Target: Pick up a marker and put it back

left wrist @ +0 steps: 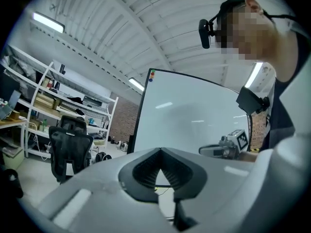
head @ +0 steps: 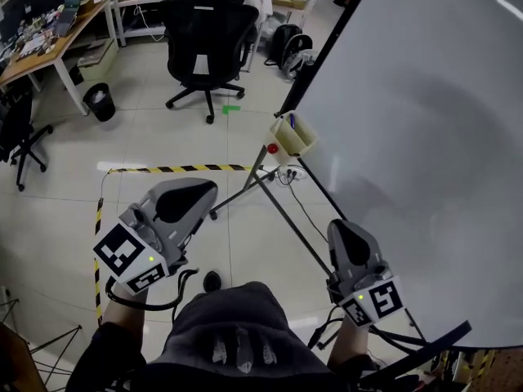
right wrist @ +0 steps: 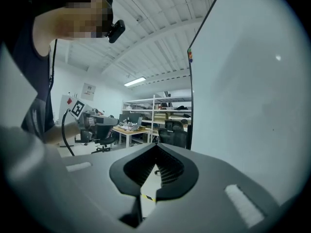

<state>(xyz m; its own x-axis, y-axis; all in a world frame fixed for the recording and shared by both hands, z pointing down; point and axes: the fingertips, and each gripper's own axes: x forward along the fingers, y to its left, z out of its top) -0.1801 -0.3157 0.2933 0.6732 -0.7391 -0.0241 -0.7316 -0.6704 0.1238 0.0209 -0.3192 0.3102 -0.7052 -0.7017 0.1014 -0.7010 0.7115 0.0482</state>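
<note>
L hand-held gripper (head: 198, 193): jaws together, nothing btwn them. It is held about level and aims toward 1 o'clock in the head view. R hand-held gripper (head: 346, 233): jaws likewise closed right up and empty, aiming toward 12 o'clock, close alongside the whiteboard (head: 425, 137). Each gripper view agrees: pads meet at the tips, w/ only floor and room seen past them.

Outward from there, the task's thing, a marker (head: 292, 122), stands w/ its dark tip up in a beige holder (head: 297, 140) fixed to the whiteboard's stand. That is at approx 11 o'clock from the R gripper and 1 o'clock from the L, well apart from both. A small red item (head: 272, 148) sits just beside the holder at its 8 o'clock; can't tell what it is. Further off at 12 o'clock are an office chair (head: 208, 31) and a strip of yellow-black floor tape (head: 176, 168).

Step in hand, as I judge it: the approach, pre-grasp. Marker untouched, neither gripper near it, so the task is barely begun.

Next move calls for: R gripper (nearer the board side) to go fwd toward the holder, open its jaws before arrival, line them up either side of the marker's upper end, then close and lift straight up so the holder isn't knocked. The stand's legs cross the path below, so keep clear of those.
</note>
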